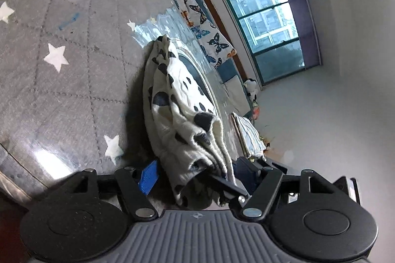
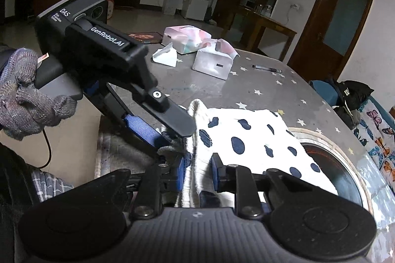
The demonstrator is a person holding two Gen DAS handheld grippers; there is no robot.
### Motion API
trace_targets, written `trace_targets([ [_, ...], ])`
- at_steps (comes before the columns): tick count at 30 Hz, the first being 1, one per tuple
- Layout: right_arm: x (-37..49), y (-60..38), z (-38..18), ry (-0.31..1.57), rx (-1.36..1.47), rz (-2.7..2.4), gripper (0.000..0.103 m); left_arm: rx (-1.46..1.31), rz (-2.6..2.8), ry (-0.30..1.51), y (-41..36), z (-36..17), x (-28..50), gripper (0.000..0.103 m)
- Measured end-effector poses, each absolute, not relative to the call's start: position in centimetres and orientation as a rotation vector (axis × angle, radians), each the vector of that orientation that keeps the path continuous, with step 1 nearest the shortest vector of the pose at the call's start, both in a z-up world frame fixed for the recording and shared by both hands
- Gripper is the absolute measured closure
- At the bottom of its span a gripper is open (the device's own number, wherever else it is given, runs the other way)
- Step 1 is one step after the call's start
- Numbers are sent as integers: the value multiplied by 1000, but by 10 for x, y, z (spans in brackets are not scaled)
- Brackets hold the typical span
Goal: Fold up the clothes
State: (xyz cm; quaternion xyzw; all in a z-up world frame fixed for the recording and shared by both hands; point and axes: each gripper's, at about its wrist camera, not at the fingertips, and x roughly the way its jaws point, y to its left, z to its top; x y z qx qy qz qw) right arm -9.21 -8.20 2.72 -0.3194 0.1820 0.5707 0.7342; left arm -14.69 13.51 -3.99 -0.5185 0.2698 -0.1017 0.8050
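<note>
Spotted garment (image 2: 249,137): soft knit cloth, matt, ribbed at edge. Worktop (image 1: 74,60): grey star-print cloth under a glossy clear film w/ glare. Tongs: matt black plastic, blue ribbed pads (image 1: 148,176), bright metal screws. Glove (image 2: 27,95): coarse knit. Boxes (image 2: 213,62): smooth white card.

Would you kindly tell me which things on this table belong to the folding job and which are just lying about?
Part of the job:
- spotted garment
- right hand-held gripper, shut on its edge
- left hand-held gripper, open around its edge

Just lying about:
- white bag
- tissue pack
- pen
- crumpled tissue
</note>
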Motion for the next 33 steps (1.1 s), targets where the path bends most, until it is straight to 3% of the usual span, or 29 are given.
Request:
trace_targets([
  [5, -96, -79, 28, 399, -710, 1240, 83, -1160, -175, 581, 135, -39, -140, 27],
  [27, -100, -83, 32, 402, -676, 1247, 82, -1275, -67, 582, 135, -44, -124, 29],
  [33, -101, -87, 33, 424, -683, 1294, 73, -1329, -22, 612, 142, -58, -124, 56],
])
